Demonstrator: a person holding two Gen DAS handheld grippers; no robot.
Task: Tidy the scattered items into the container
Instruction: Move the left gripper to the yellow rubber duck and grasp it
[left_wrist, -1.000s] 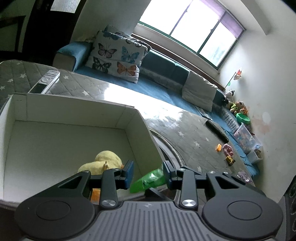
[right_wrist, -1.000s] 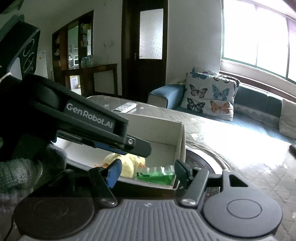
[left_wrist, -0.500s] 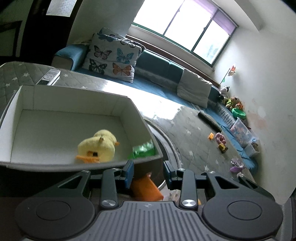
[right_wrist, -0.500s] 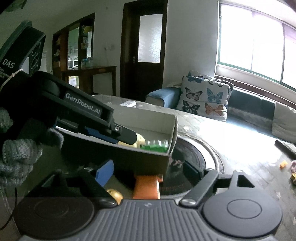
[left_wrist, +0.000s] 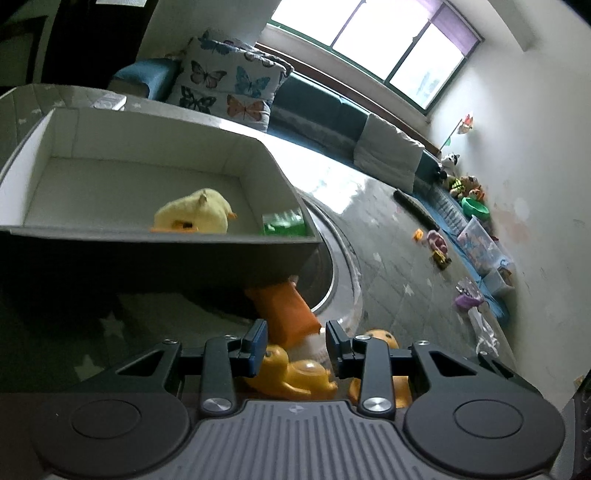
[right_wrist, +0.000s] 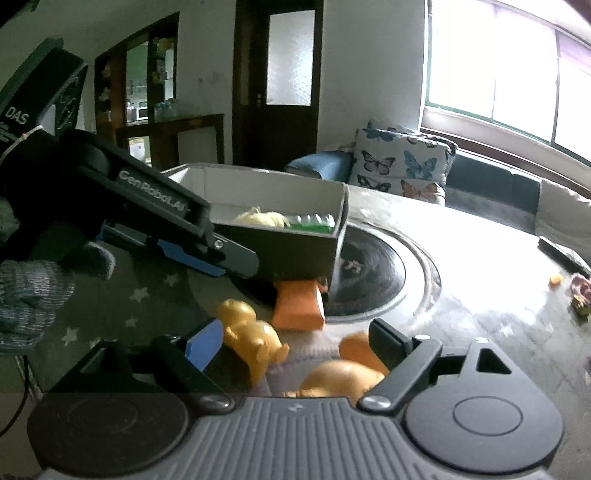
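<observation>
Box on table, loose items in front of it

A plush duck (left_wrist: 195, 216) and a packet (left_wrist: 284, 225) are lying side by side in the box (left_wrist: 155, 254), packet to the right; a pouch (left_wrist: 284, 308) is lying before the box's near right corner, toy figures (right_wrist: 255, 341) nearer

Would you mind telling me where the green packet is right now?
The green packet lies inside the white box, in its near right corner, just right of the yellow plush duck in both wrist views.

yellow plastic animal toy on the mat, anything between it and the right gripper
Nothing visible blocks it. The yellow plastic animal toy lies on the star-patterned grey mat, just ahead of the open right gripper beside its blue-padded finger. The orange pouch and white cardboard box sit farther back.
</observation>
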